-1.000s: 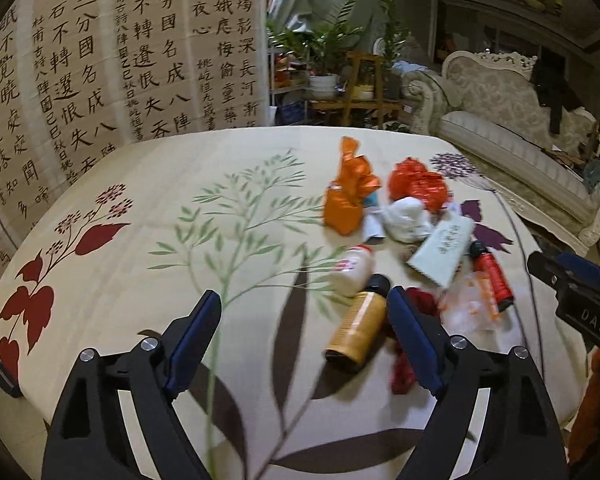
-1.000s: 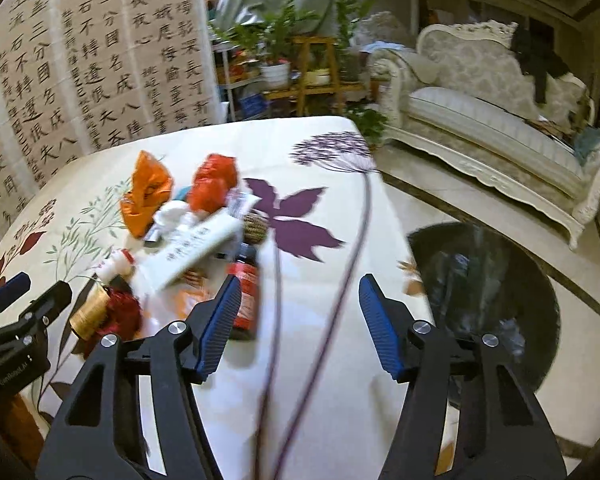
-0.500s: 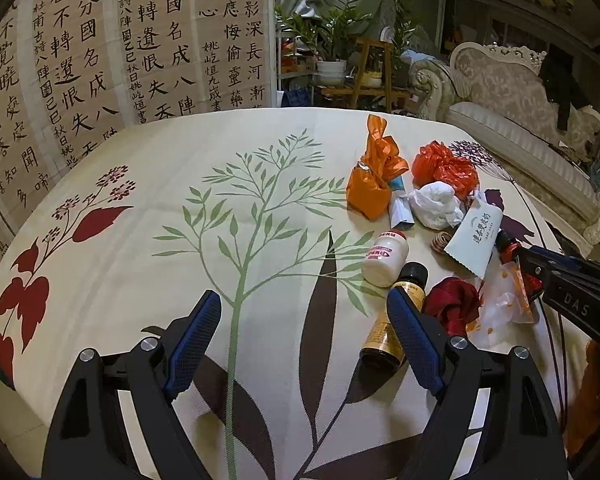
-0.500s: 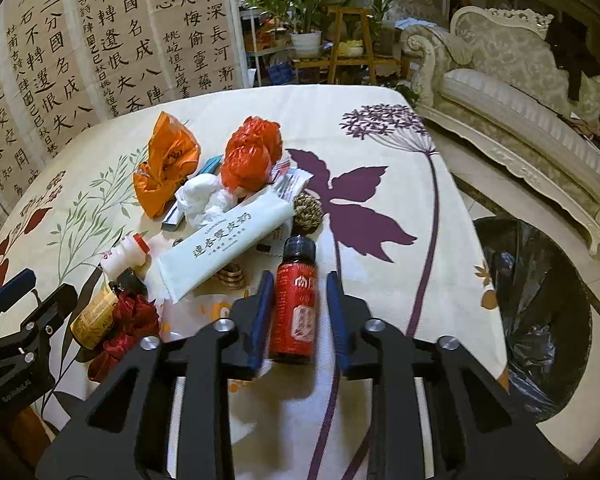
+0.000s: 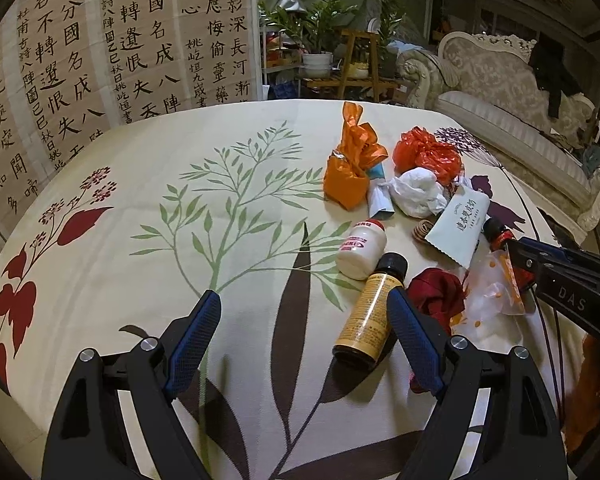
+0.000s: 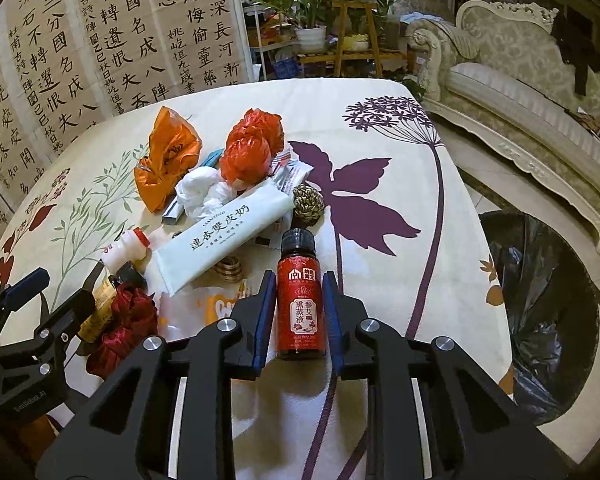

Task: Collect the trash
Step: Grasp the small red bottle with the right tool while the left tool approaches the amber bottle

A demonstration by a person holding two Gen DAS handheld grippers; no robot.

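- The right tongs [image 6: 299, 308] are narrowed around the red bottle [image 6: 301, 300], one blue pad along each side of its label. It lies at the near right edge of the trash heap on the flower-print counter [image 6: 380, 128]. The pads look pressed to the sides, so I take it as gripped, though it has not left the cloth.
- The bottle is round and glossy. A hold along its lower body only could let it swivel cap-down or slide out on the lift.
- A clear wrapper with orange print [image 6: 204, 304] lies just left of the bottle, touching the left pad. It could snag and trail along, or drop off short of the bin.
- The black trash bag [image 6: 540, 300] sits on the floor to the right, below the counter edge. A loose grip on the way across would put the bottle on the tiles.
- The left tongs [image 5: 304, 340] stand wide and hold nothing. Their right pad is just beside the amber bottle [image 5: 370, 308], which lies on its side; a small nudge could roll it.
- The dark red crumpled cloth [image 5: 436, 296] and white tube [image 5: 460, 224] lie between the two tools. Both reaching into the heap at once risks a knock between them.
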